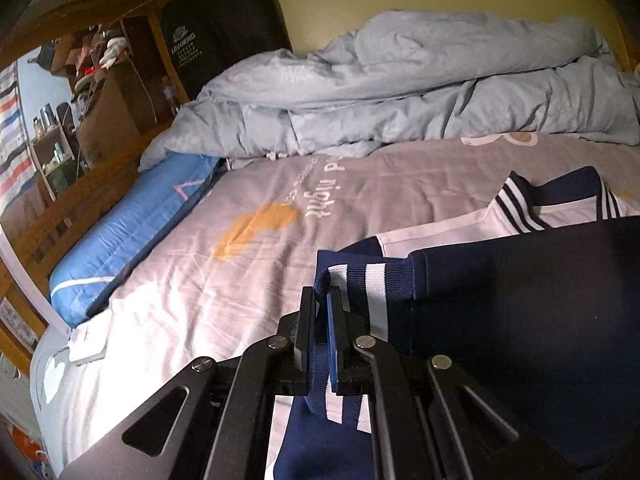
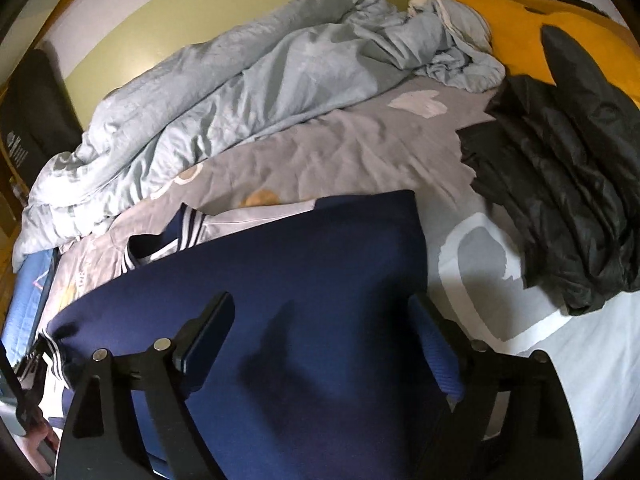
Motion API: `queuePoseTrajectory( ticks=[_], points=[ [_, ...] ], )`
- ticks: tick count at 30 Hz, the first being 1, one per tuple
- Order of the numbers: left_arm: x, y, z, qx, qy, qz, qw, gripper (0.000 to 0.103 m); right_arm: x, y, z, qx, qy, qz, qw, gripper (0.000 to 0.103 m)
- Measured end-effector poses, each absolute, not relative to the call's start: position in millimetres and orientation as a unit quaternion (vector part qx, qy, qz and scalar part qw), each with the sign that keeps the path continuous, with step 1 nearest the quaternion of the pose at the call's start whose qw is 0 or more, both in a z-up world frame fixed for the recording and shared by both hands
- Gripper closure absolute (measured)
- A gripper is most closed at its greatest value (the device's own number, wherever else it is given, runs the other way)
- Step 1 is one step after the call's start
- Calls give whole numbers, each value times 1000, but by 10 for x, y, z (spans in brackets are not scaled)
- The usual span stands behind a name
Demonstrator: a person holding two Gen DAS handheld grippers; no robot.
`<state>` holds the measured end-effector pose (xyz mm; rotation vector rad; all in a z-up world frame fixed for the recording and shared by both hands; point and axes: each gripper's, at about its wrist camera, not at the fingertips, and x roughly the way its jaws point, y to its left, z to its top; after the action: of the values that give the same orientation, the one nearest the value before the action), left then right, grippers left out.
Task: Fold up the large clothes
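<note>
A navy jacket (image 1: 520, 320) with white panels and striped ribbed trim lies on the grey printed bed sheet (image 1: 248, 216). My left gripper (image 1: 320, 300) is shut on its striped ribbed cuff (image 1: 360, 280), with the navy fabric pinched between the two pads and lifted off the sheet. In the right wrist view the same jacket (image 2: 320, 280) spreads as a broad navy panel, its striped collar (image 2: 176, 236) at the far left. My right gripper (image 2: 320, 312) hangs over that panel with its jaws wide apart and nothing between the fingertips (image 2: 218, 312).
A crumpled pale blue duvet (image 1: 400, 92) runs along the wall side of the bed. A blue pillow (image 1: 132, 232) lies at the left by a wooden shelf unit (image 1: 100, 80). A dark crumpled garment (image 2: 560, 184) and a yellow cushion (image 2: 540, 32) sit at the right.
</note>
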<state>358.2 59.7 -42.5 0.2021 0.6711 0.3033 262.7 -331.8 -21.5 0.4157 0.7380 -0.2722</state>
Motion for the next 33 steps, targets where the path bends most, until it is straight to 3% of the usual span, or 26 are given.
queuePoseTrajectory(
  ticks=[8,10,12,14,15,16,19,21,22,23,27,31,33],
  points=[
    [3522,622,-388,88,324,133,933,95,2612,-3274,-176,177,369,-132,903,16],
    [3494,617,-360,83,322,124,935,94,2520,-3210,-81,144,385,-102,906,23],
    [3455,625,-300,76,314,124,938,91,2300,-3231,37,150,366,-67,916,23],
    [3448,657,-274,54,319,109,940,69,2197,-3310,104,145,359,-75,919,25],
    [3452,678,-271,43,323,101,940,42,2184,-3372,97,145,357,-85,919,25],
    [3449,706,-260,27,324,90,941,29,2200,-3453,41,156,363,-92,914,25],
    [3455,700,-262,16,329,80,941,29,2373,-3727,-300,228,402,-81,883,28],
    [3480,657,-309,29,338,84,937,29,2525,-3826,-582,259,441,-67,856,44],
    [3495,640,-338,35,344,87,934,29,2549,-3833,-631,257,445,-72,855,53],
    [3528,614,-388,45,355,91,929,29,2537,-3825,-597,250,434,-76,862,83],
    [3576,582,-488,58,373,89,922,29,2398,-3707,-308,201,362,-98,905,86],
    [3593,525,-550,73,382,86,917,29,2673,-3748,-637,156,434,-117,880,81],
    [3616,507,-599,78,389,83,914,29,2657,-3847,-616,185,424,-113,879,79]
  ],
)
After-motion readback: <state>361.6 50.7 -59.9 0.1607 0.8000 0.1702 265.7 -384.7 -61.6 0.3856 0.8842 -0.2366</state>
